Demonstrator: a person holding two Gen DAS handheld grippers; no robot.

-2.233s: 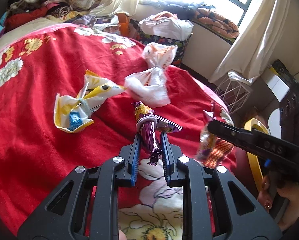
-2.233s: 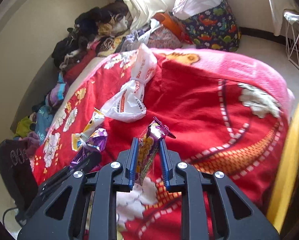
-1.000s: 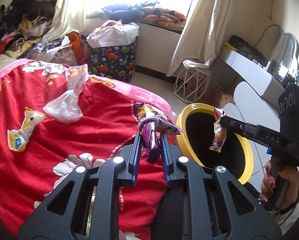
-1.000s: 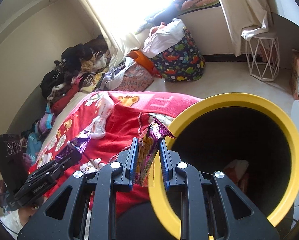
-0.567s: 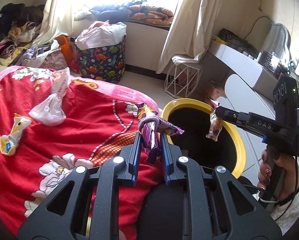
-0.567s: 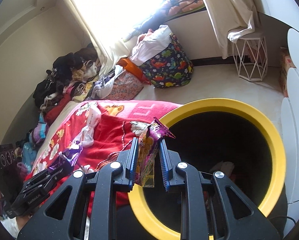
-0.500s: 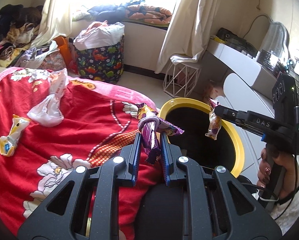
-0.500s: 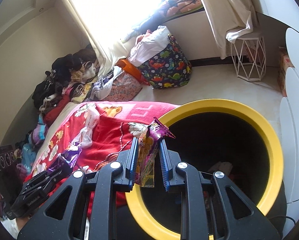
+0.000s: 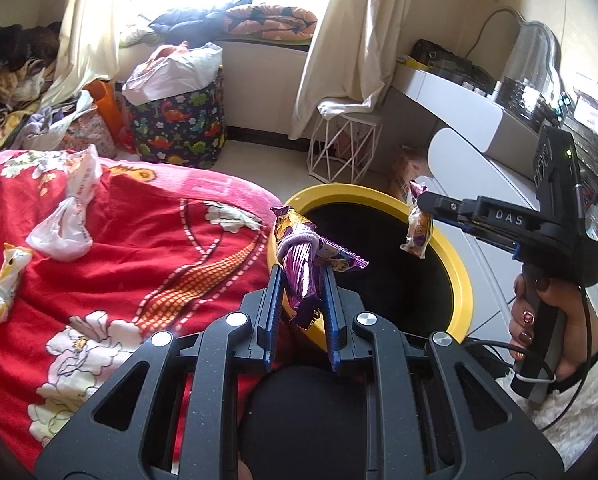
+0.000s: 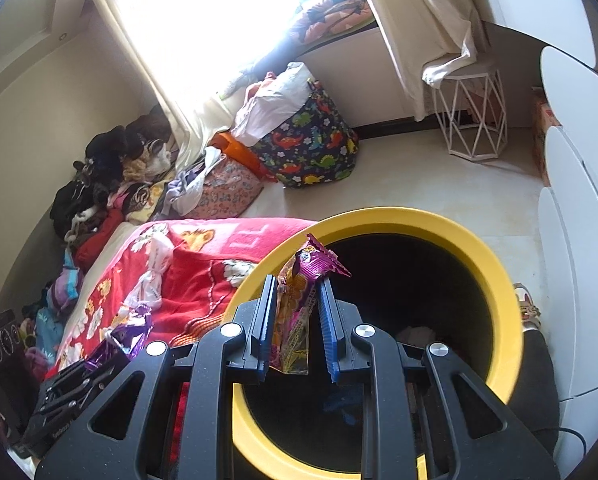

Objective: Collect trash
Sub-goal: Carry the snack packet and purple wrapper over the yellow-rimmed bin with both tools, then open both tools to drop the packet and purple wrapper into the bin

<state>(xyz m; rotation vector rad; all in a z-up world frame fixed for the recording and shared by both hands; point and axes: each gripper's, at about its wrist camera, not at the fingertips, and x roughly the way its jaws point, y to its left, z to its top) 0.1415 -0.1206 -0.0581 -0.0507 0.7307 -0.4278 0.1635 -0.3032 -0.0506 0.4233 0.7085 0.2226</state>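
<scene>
My left gripper [image 9: 301, 280] is shut on a purple snack wrapper [image 9: 301, 258] and holds it over the near rim of the yellow trash bin [image 9: 457, 276]. My right gripper [image 10: 297, 288] has its jaws slightly parted around a magenta and yellow snack wrapper [image 10: 297, 300] that hangs over the bin's dark opening [image 10: 499, 280]. In the left wrist view the right gripper [image 9: 423, 204] and its wrapper [image 9: 418, 232] hang above the bin. A knotted white plastic bag [image 9: 71, 224] and a yellow wrapper [image 9: 3, 280] lie on the red blanket [image 9: 139, 264].
A dinosaur-print laundry bag [image 9: 179, 120], a white wire stool [image 9: 345, 148] and a white desk [image 9: 459, 116] stand beyond the bin. Clothes pile up at the far left [image 10: 107, 184]. Some trash lies at the bin's bottom [image 10: 417, 334].
Both grippers swung from the bed to the yellow bin with their wrappers. In the last half second the right jaws have opened a little around the wrapper; the left grip is unchanged.
</scene>
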